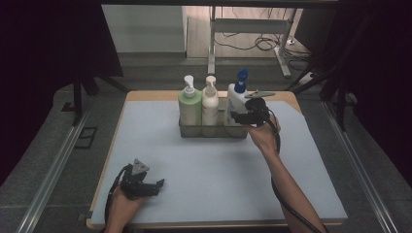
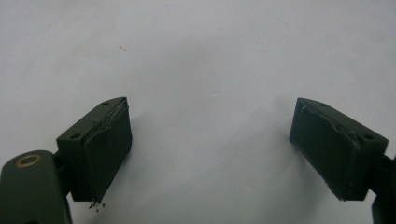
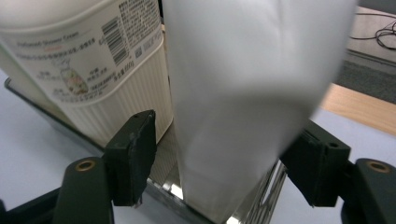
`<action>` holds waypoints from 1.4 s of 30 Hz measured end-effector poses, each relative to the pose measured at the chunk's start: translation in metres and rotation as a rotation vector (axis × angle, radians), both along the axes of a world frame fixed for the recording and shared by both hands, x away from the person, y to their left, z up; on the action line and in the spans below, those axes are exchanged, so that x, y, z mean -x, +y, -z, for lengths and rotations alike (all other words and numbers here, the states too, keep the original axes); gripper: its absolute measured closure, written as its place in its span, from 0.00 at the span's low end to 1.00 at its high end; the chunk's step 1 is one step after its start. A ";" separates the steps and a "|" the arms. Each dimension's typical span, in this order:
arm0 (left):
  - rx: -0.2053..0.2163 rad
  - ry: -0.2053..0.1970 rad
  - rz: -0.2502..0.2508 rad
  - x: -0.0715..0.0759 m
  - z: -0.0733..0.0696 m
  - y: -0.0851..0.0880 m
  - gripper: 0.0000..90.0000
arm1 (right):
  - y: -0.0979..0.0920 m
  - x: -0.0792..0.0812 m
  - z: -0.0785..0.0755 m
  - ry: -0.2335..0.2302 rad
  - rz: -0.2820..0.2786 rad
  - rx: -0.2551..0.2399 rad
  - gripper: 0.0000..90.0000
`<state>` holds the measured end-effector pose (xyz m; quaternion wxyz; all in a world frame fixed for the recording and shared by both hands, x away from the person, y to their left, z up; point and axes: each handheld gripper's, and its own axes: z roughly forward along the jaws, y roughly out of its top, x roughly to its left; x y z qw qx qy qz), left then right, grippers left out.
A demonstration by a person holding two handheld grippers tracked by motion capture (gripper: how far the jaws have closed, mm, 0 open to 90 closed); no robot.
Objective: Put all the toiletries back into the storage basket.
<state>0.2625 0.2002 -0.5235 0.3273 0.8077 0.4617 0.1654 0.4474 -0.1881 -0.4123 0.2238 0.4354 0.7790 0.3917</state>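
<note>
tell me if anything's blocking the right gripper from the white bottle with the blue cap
Nothing visible does. The white bottle with the blue cap already sits between the right gripper jaws, in the mesh basket beside the cream bottle.

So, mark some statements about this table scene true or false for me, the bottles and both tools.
1. The basket holds three bottles. True.
2. The left tool grips the green bottle. False: it is open and empty over the mat.
3. The white bottle with the blue cap stands between the jaws of the right tool. True.
4. The green bottle lies on its side on the mat. False: it stands upright in the basket.
</note>
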 end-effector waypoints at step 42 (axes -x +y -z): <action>-0.001 0.000 0.000 0.000 0.000 0.000 0.14 | -0.046 0.003 0.022 0.015 0.010 -0.028 0.99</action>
